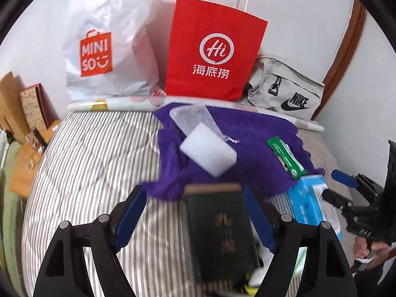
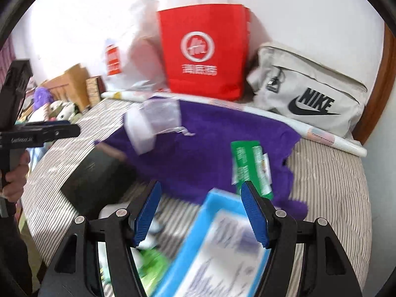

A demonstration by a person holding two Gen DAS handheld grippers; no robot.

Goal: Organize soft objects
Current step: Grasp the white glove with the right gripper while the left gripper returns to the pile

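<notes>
A purple towel (image 1: 250,148) lies spread on the striped bed (image 1: 94,163); it also shows in the right wrist view (image 2: 203,146). On it lie a white sponge block (image 1: 208,149), a sheer mesh pouch (image 1: 193,118) and a green packet (image 1: 285,157). My left gripper (image 1: 193,219) is open, its fingers on either side of a dark green book (image 1: 220,232). My right gripper (image 2: 200,212) is open above a light blue box (image 2: 217,250). The green packet (image 2: 252,168) lies just beyond its right finger.
A red paper bag (image 1: 212,52), a white Miniso bag (image 1: 109,47) and a grey Nike bag (image 1: 287,89) stand along the back wall. A rolled sheet (image 1: 113,105) lies before them. Cardboard boxes (image 1: 22,113) sit left of the bed.
</notes>
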